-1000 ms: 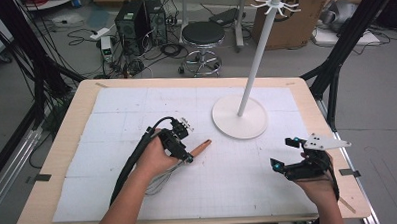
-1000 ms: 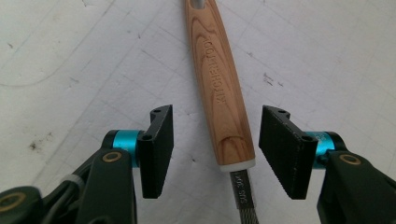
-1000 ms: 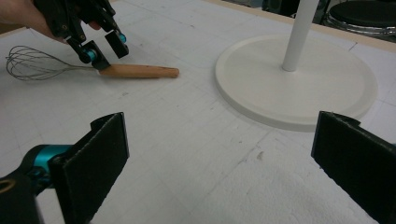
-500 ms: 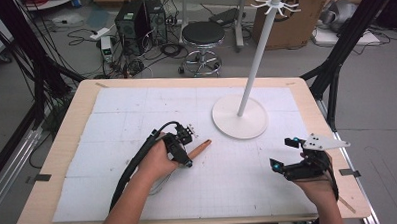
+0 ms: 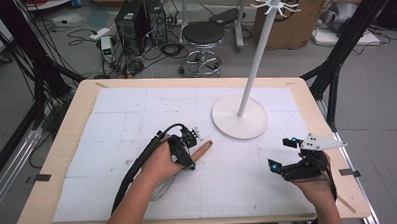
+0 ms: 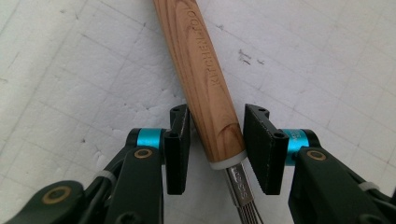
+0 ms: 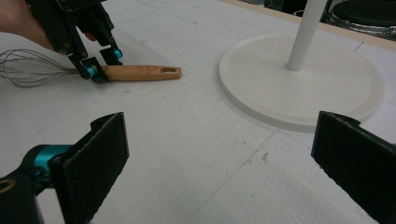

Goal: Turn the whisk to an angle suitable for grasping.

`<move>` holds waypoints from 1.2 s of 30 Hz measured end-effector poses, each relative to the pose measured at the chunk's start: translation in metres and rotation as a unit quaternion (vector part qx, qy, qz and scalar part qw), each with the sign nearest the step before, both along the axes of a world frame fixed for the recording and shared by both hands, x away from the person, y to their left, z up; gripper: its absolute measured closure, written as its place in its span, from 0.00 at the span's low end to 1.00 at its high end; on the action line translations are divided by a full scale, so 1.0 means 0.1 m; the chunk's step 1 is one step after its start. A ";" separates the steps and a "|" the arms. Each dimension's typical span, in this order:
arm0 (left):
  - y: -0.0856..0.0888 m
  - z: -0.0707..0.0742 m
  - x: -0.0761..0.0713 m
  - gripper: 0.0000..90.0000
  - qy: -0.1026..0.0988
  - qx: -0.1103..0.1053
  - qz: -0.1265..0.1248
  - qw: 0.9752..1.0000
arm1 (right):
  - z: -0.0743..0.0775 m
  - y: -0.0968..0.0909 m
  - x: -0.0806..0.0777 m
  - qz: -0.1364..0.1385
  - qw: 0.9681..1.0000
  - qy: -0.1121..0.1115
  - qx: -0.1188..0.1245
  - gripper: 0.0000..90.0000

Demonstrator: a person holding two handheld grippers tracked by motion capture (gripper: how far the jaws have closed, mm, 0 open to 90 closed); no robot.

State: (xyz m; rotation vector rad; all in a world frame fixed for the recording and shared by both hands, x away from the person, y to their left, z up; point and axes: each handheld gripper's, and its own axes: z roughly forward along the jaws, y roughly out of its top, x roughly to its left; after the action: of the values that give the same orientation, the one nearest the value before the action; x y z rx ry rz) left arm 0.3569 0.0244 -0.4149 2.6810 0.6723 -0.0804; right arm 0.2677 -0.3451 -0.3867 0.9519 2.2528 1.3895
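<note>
1. High view: left gripper point(image 5: 188, 151) down on the whisk point(image 5: 200, 151), mid-table on the white mat point(image 5: 136, 109); wire end hidden under the hand.
2. Left gripper view: jaws have just been closing, straddling the wooden handle point(image 6: 201, 79) at its ferrule end; slim gaps on both sides, not clamped.
3. Right gripper view: wire loops point(image 7: 28, 69) visible. Right gripper point(image 7: 219, 154) jaws wide apart, holding nothing, near the stand base point(image 7: 299, 88).

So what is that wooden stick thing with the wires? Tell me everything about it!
It's a whisk. Its handle is light, grainy wood stamped KITCHEN TOOL, with a slot hole near the far end. A white ring and a metal collar join it to thin silver wire loops. It lies flat on the white table mat. The left gripper has been closing around the handle's wire end, the left pad touching, the right still just off.
</note>
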 end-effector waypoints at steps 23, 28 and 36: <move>0.00 0.02 0.02 0.78 -0.024 0.013 0.006 1.000 | -0.01 -0.02 -0.01 -0.004 1.000 0.000 0.001 0.03; 0.05 0.16 0.00 0.78 -0.034 -0.029 0.006 0.999 | -0.01 -0.02 -0.01 -0.002 1.000 0.000 0.001 0.03; 0.17 0.56 -0.06 0.78 -0.074 -0.105 0.005 0.992 | -0.01 0.00 -0.01 0.000 1.000 -0.003 -0.001 0.03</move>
State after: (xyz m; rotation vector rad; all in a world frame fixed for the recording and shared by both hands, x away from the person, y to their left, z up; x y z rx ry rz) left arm 0.3505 0.0410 -0.3585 2.4530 0.5961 0.0471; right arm 0.2671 -0.3450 -0.3875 0.9472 2.2495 1.3877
